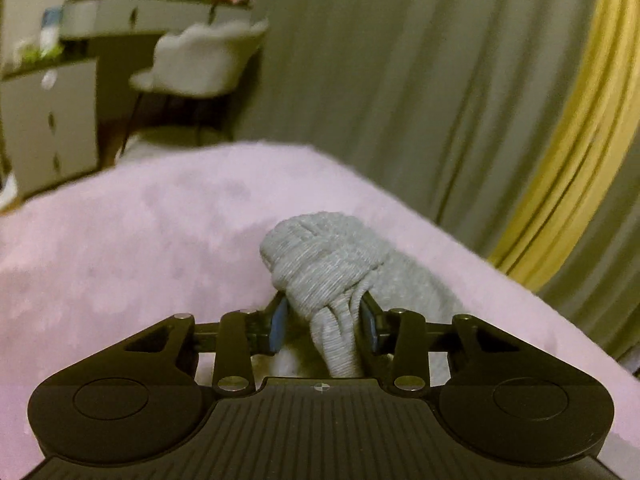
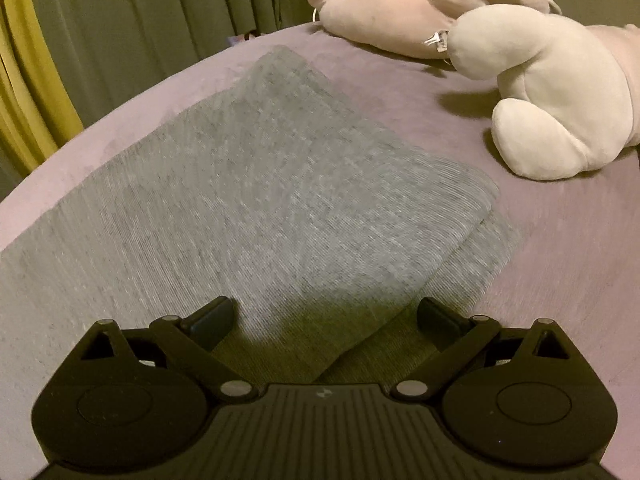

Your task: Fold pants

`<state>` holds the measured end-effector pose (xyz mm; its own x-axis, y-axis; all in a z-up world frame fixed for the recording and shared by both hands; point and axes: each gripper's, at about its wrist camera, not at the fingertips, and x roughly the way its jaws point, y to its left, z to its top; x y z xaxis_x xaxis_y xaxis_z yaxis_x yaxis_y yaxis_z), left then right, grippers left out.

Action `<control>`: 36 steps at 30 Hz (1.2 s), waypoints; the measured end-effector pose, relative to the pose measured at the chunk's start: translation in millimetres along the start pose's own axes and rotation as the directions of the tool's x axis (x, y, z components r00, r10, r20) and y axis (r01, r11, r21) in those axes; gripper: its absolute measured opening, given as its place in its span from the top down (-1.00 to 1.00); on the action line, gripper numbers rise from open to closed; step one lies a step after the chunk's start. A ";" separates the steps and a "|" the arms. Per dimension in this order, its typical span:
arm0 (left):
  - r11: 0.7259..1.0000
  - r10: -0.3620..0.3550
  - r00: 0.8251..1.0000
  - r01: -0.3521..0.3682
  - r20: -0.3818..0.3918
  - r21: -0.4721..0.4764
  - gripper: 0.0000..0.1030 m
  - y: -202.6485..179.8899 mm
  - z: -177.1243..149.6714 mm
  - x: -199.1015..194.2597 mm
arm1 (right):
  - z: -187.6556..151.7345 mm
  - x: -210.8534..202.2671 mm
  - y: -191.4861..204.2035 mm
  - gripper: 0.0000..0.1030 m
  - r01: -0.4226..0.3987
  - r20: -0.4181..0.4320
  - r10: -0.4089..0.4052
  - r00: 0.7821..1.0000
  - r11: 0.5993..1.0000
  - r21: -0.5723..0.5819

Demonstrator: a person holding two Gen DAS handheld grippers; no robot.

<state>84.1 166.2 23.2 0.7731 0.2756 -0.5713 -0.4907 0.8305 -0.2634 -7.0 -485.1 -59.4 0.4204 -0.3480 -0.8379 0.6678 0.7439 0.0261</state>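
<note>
Left tool [image 1: 325, 312] is closed on a bunched wad of the grey pants [image 1: 328, 264], lifted a bit above the pink bed [image 1: 140, 240], blue pads [image 1: 279, 322] pressing the cloth from both sides. Right tool [image 2: 326, 318] is spread wide w/ nothing in it, hovering over the pants [image 2: 256, 184], which lie flat on the bed [image 2: 560, 260] w/ one layer folded over another. Plush toy [image 2: 560, 92] lies near (tag on it too small to read).
</note>
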 end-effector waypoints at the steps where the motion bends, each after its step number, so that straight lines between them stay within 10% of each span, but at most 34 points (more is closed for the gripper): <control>1: 1.000 0.007 1.000 -0.007 -0.001 0.003 0.18 0.0 -1.4 4.2 | -0.2 -0.5 -0.5 -0.92 -0.002 0.000 0.002 1.000 1.000 0.002; 4: 0.997 0.071 0.992 -0.071 -0.100 0.003 0.10 6.8 -15.6 29.1 | -0.1 -1.0 -1.9 -0.92 -0.007 0.002 0.007 1.000 1.000 0.009; 8: 0.988 0.151 0.986 -0.149 -0.076 0.027 -0.65 12.0 -30.9 31.3 | 0.4 -0.3 -0.7 -0.92 -0.005 0.001 0.005 1.000 1.000 0.006; 15: 0.970 0.242 0.970 -0.242 -0.014 0.018 -0.69 -0.4 -15.1 -9.1 | 2.0 1.0 0.8 -0.93 0.003 -0.006 -0.003 1.000 1.000 -0.003; 20: 0.992 0.120 0.991 -0.122 0.051 0.040 -0.90 -35.5 -12.0 -40.9 | 3.1 3.3 4.0 -0.93 0.014 -0.006 -0.015 1.000 1.000 -0.013; 26: 0.988 -0.104 0.976 0.123 -0.189 0.090 -0.90 -103.5 -59.4 -34.6 | 5.2 8.7 7.7 -0.93 0.024 0.005 -0.023 1.000 0.999 -0.049; 30: 0.966 -0.082 0.928 0.164 -0.363 0.199 -0.90 -141.4 -108.4 -19.0 | 5.1 9.3 5.8 -0.93 0.011 0.014 -0.010 1.000 0.998 -0.061; 33: 0.885 0.051 0.943 0.110 -0.328 0.452 -0.90 -167.7 -128.5 -13.6 | 4.3 10.3 6.9 -0.93 0.007 0.019 -0.005 1.000 0.997 -0.081; 36: 0.894 0.050 0.938 0.111 -0.342 0.435 -0.94 -167.8 -127.3 -9.3 | 5.1 11.9 8.5 -0.93 0.008 0.027 -0.005 1.000 0.993 -0.116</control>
<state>108.1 -37.3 -26.3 0.5635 0.1344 -0.8151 -0.1781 0.9832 0.0390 6.8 -485.8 -66.4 0.4338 -0.3672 -0.8228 0.5956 0.8021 -0.0440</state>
